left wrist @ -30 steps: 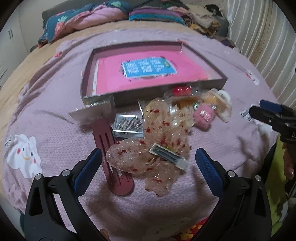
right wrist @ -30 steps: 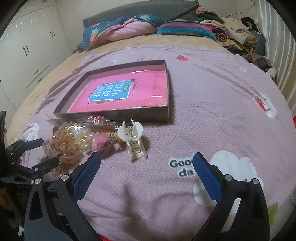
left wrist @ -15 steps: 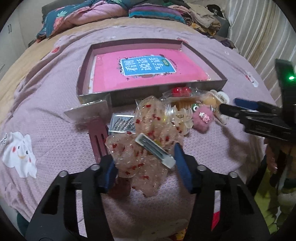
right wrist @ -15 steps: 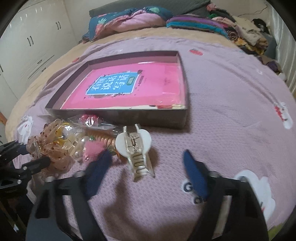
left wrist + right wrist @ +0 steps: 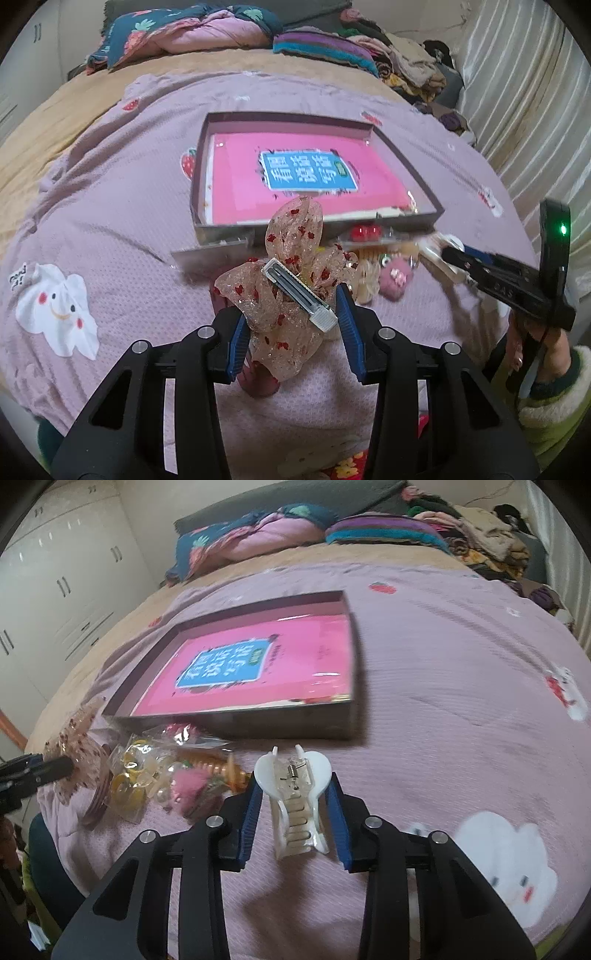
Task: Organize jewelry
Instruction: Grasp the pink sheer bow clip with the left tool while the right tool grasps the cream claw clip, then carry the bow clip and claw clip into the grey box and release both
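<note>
Two grippers work at once over the bed [image 5: 461, 672]. The left gripper [image 5: 291, 325] is closing its blue pads on a sheer bow hair clip [image 5: 291, 280] dotted with red, which looks lifted clear of the bedspread; its metal clasp lies across the top, between the jaws. The right gripper [image 5: 293, 808] is closing around a white claw clip [image 5: 295, 805] that lies on the bedspread, the pads at or nearly at its sides.

A shallow tray [image 5: 410, 221] with a pink book [image 5: 236, 177] in it sits just beyond the pile of remaining hair ties [image 5: 147, 779] and a pink pompom [image 5: 186, 781].

Risks from here: the bow's fabric is soft and slippery, so a grip on cloth alone, not the clasp, may let it slide out on the way to the tray. The claw clip is hard and curved; squeezed off-centre it may twist or pop free, or the pads may press its handles and spring it open. Both grippers heading for the same tray could also collide.
</note>
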Demonstrator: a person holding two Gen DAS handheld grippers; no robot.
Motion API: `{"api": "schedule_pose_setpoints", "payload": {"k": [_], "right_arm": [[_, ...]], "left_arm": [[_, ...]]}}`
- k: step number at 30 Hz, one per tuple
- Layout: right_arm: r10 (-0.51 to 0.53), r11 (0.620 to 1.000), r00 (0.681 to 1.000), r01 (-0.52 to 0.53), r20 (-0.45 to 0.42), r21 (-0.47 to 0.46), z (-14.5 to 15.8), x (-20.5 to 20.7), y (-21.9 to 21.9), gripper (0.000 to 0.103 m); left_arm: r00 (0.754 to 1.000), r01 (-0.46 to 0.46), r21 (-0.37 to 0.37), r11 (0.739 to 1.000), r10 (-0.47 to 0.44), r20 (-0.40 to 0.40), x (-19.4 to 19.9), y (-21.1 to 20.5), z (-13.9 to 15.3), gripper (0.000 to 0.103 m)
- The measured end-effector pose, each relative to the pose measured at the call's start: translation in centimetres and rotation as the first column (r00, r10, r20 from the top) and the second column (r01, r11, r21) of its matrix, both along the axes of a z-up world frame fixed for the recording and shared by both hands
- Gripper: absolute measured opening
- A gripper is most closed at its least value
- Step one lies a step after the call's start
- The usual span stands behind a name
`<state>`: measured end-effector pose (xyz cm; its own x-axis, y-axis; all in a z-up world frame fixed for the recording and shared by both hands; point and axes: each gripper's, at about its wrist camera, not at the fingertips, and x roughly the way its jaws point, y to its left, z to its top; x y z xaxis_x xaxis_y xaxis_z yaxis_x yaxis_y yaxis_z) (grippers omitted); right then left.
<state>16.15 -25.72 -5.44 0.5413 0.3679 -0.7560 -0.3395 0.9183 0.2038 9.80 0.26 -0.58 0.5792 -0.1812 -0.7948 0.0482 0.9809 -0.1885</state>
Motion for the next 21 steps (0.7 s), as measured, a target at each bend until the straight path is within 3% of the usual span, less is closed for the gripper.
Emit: {"api": "schedule_pose_setpoints", "payload": {"k": [3, 12, 21], "right_arm": [[-0.032, 0.999, 0.999, 0.032, 0.007, 0.022, 0.6, -0.5, -1.7, 0.022], [-0.130, 0.990, 0.991, 0.128, 0.043, 0.059, 2.4, -1.3, -6.0, 0.022], [-0.161, 0.985, 0.983, 0.155, 0.087, 0.076, 5.1, -0.4, -7.2, 0.022]], "left_arm": [[1.000, -0.016, -0.011, 1.000, 0.016, 0.015, 0.3, 0.5, 0.8, 0.035], [0.997, -0.036, -0.006, 0.999, 0.037, 0.065, 2.3, 1.4, 3.2, 0.035], [0.994, -0.060, -0.020, 0.998, 0.062, 0.087, 6.1, 2.4, 4.1, 0.035]]}}
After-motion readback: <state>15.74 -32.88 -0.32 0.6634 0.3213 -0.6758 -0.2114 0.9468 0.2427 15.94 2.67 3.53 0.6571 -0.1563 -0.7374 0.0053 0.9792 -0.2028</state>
